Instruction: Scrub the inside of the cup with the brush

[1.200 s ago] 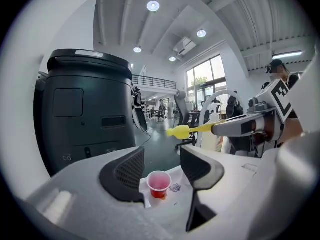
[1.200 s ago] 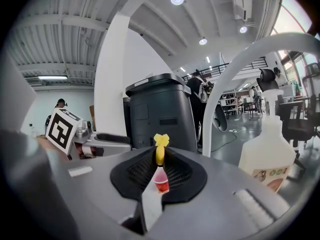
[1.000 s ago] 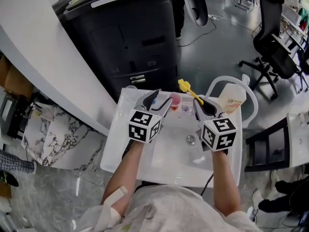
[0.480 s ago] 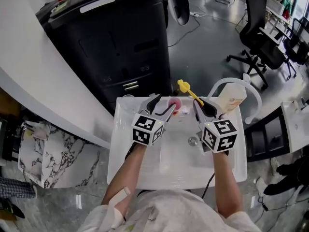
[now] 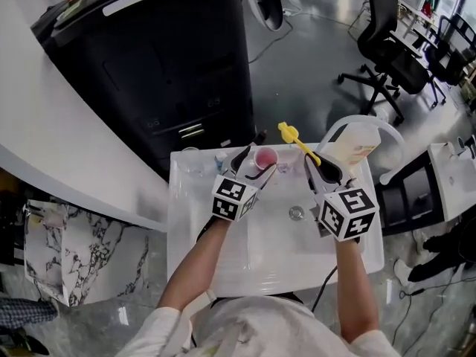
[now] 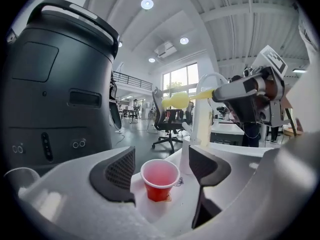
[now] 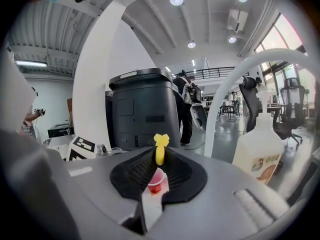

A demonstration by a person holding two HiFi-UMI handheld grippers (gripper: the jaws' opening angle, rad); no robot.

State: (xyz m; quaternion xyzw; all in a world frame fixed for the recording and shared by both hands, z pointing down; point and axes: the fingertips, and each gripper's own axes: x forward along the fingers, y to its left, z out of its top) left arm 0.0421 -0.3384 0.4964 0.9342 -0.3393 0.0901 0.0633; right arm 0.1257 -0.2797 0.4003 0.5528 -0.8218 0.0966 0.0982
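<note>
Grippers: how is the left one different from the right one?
The left gripper is open, its jaws having just been opening; the right gripper is shut. The left grips nothing, the cup just stands between its jaws; the right holds the brush. Both carry a marker cube.

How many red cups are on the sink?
1. The red cup stands at the back edge of the sink, between the jaws of the left gripper, which have just been opening and don't touch it. More could be hidden.
</note>
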